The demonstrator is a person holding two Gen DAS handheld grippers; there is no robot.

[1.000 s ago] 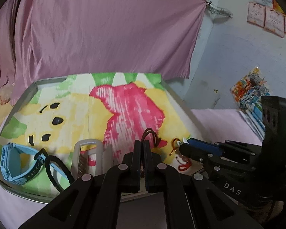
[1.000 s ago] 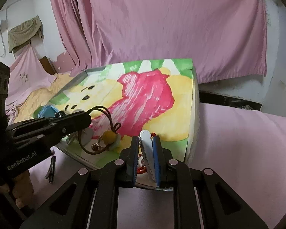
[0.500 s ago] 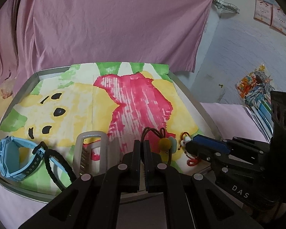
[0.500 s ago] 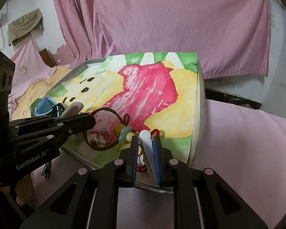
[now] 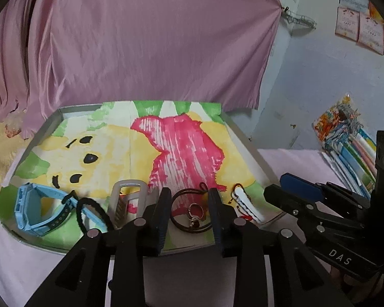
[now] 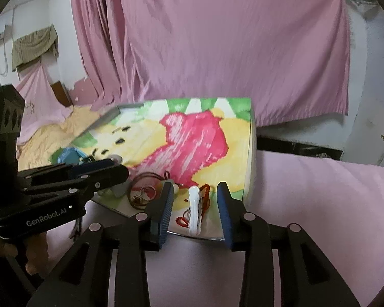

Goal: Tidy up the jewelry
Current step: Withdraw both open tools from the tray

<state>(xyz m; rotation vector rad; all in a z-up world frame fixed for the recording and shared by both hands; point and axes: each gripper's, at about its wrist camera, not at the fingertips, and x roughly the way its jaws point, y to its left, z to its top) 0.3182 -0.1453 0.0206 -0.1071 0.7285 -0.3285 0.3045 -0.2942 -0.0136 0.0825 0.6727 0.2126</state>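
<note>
Both grippers have just let go of their jewelry
Left gripper [image 5: 189, 204] and right gripper [image 6: 195, 204] now stand spread; brown cord bracelet [image 5: 184, 211] and white bracelet [image 6: 194, 208] lie released on the tray [image 5: 245, 138]

The tray [image 5: 245, 138] carries a cartoon print in yellow, pink-red and green; the watch [image 5: 35, 209] near its left edge is light blue; the clip [image 6: 194, 208] white, on perhaps red cord; the curtain [image 5: 140, 41] plain pink.

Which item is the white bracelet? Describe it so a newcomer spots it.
Start at the tray lined with the cartoon bear cloth. At its near right corner, between the open right tongs, lies the white bracelet: chunky white segments on red cord, unlike the dark cord loop beside it.
</note>
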